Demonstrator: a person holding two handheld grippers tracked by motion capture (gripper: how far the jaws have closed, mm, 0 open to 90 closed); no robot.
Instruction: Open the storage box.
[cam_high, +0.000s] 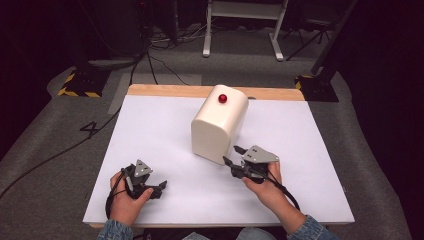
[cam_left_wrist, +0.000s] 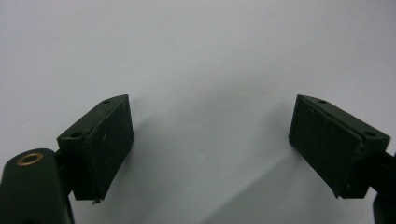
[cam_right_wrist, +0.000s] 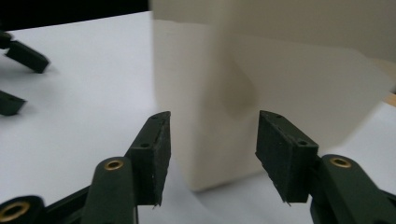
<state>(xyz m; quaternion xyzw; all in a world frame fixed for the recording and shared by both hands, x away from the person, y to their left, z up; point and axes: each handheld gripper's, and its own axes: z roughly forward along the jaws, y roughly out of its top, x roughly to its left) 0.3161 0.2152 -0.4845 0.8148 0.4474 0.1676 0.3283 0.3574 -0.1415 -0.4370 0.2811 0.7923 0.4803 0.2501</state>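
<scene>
From the high view, a cream box with a red knob on top stands on the middle of the white table. The right gripper is just beside the box's near corner, its jaws apart. The left gripper is well apart from the box.

In the left gripper view, the jaws stand wide apart over the bare table.

In the right gripper view, the jaws are apart, and the box is close ahead between them.
</scene>
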